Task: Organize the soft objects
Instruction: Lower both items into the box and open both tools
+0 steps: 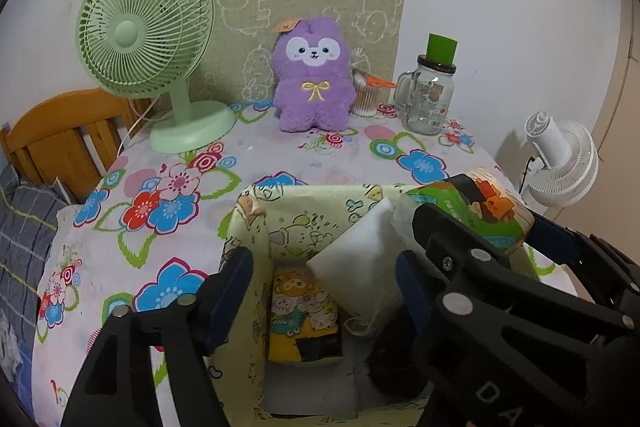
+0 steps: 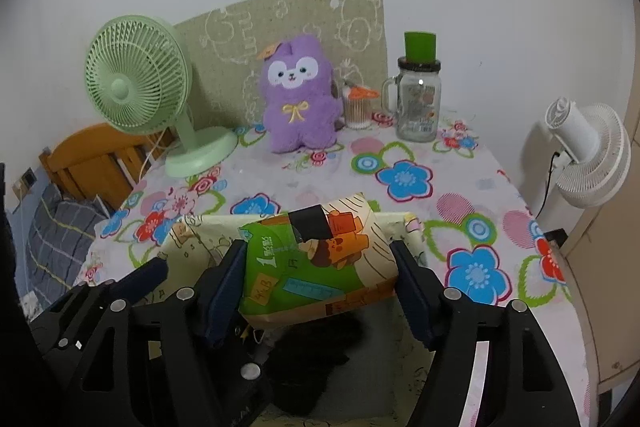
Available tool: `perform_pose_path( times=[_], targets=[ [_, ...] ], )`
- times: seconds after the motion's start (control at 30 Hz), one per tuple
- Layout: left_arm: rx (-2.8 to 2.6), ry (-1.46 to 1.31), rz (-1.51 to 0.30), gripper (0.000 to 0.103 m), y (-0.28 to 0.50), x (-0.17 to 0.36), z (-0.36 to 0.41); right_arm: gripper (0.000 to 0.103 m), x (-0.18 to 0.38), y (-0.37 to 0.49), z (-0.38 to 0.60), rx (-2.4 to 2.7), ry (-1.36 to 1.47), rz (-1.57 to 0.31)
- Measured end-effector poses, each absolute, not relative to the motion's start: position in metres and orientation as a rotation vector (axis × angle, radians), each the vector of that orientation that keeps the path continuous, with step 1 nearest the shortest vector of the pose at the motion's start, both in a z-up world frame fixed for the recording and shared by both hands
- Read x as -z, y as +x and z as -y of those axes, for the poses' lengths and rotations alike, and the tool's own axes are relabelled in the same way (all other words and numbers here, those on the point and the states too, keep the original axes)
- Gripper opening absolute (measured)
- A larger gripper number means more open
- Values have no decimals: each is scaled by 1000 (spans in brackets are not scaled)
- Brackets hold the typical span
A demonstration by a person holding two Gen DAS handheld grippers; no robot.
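Observation:
A pale yellow fabric storage box [image 1: 256,211] with cartoon prints stands open at the table's front. Inside lie a small yellow cartoon tissue pack [image 1: 305,315], a white soft pad [image 1: 360,267] and something black [image 1: 394,367]. My right gripper [image 2: 320,283] is shut on a green and orange tissue pack [image 2: 316,259] and holds it over the box [image 2: 404,223]. The pack also shows in the left wrist view [image 1: 472,207]. My left gripper [image 1: 320,291] is open and empty over the box's left wall. A purple plush toy [image 1: 312,79] sits upright at the back.
A green desk fan [image 1: 148,43] stands back left. A cotton swab jar [image 1: 366,95] and a glass mug jar with a green lid [image 1: 430,91] stand back right. A white fan [image 1: 560,163] is beyond the table's right edge. A wooden bed frame [image 1: 68,131] is left.

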State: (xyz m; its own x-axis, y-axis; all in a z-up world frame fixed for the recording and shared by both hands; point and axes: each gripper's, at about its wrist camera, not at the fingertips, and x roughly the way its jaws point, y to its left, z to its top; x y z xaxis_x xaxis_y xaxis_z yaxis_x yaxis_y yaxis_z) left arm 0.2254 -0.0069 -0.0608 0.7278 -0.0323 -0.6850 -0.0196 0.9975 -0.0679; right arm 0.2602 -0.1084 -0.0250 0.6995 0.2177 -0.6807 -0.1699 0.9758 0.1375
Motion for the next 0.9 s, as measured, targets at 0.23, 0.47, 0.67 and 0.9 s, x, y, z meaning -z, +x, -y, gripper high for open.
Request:
perform_pose_path(
  times=[0.23,0.47,0.67,0.9],
  targets=[
    [54,-65,-757,93,223,62,11,95,31,261,104,-183,41,-767],
    [52,-52,-745,96,216,58,12,96,26,253,107,-178,47,-772],
    [44,-47,-721,96,204,48,11,96,15,240,107,-183,54,-745],
    [31,-34,-684,96,187,34,14,96,0,223,110,-179,54,-707]
  ],
)
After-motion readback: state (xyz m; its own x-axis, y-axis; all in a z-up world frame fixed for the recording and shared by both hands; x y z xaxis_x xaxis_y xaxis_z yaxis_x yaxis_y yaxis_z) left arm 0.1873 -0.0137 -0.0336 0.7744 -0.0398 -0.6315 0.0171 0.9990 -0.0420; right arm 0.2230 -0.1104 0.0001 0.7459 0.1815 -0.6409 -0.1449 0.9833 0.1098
